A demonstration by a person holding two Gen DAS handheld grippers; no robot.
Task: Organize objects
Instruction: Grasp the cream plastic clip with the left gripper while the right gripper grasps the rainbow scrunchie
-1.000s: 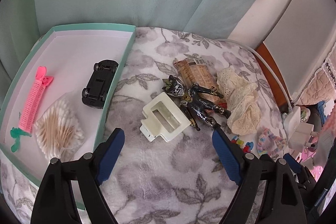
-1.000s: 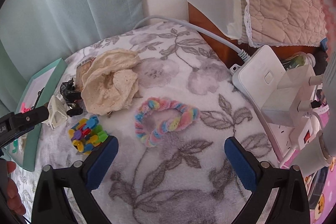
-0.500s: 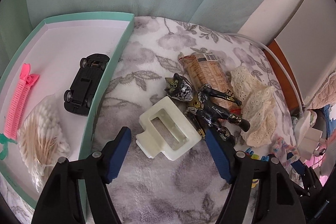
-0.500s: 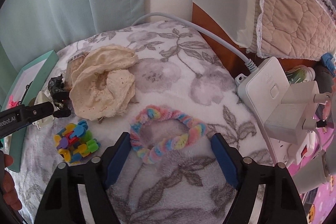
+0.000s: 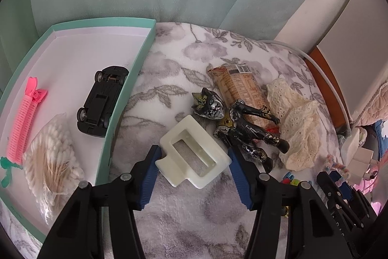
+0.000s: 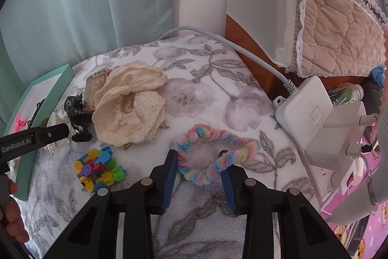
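our left gripper (image 5: 192, 168) sits parted around the cream plastic clip (image 5: 194, 158) on the floral blanket (image 5: 169, 79), pads beside its edges, not yet clamped. our right gripper (image 6: 200, 177) is likewise parted, straddling the near loop of the rainbow scrunchie (image 6: 215, 157). the teal box (image 5: 135, 60) lies just left of the clip. we judge the risks: the clip sits skewed between the pads and may twist out on closing; the black action figure (image 5: 245, 130) touches it and could drag along; the soft scrunchie may slip free.
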